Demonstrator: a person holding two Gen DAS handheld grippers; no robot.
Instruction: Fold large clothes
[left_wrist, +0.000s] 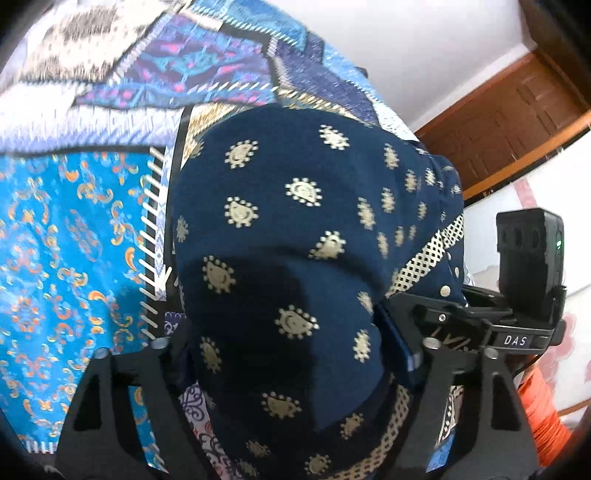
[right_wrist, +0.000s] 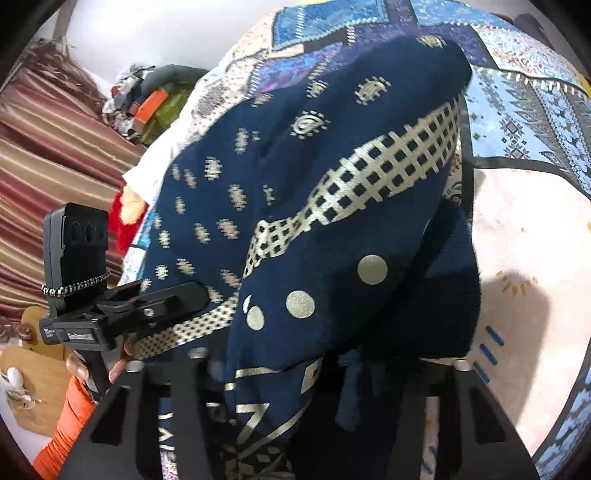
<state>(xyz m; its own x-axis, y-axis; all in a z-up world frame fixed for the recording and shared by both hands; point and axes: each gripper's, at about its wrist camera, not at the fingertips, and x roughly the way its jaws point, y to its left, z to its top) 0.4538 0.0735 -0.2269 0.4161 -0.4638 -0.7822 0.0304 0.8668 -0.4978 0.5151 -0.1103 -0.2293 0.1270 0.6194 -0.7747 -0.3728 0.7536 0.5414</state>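
A large navy garment with gold motifs (left_wrist: 295, 236) hangs bunched between both grippers above a patterned bedspread (left_wrist: 74, 240). My left gripper (left_wrist: 291, 354) is shut on the garment, which drapes over its fingers and hides the tips. In the right wrist view the same garment (right_wrist: 314, 221), with a gold lattice band and dots, is draped over my right gripper (right_wrist: 325, 369), which is shut on it. The right gripper's body (left_wrist: 509, 325) shows beside the cloth in the left wrist view. The left gripper's body (right_wrist: 110, 314) shows in the right wrist view.
The bedspread (right_wrist: 535, 110) in blue, purple and white patches lies under the garment. A wooden door (left_wrist: 517, 122) stands at the back right. Striped curtains (right_wrist: 44, 166) and a pile of clothes (right_wrist: 144, 99) sit to the left. An orange sleeve (right_wrist: 62, 424) shows low.
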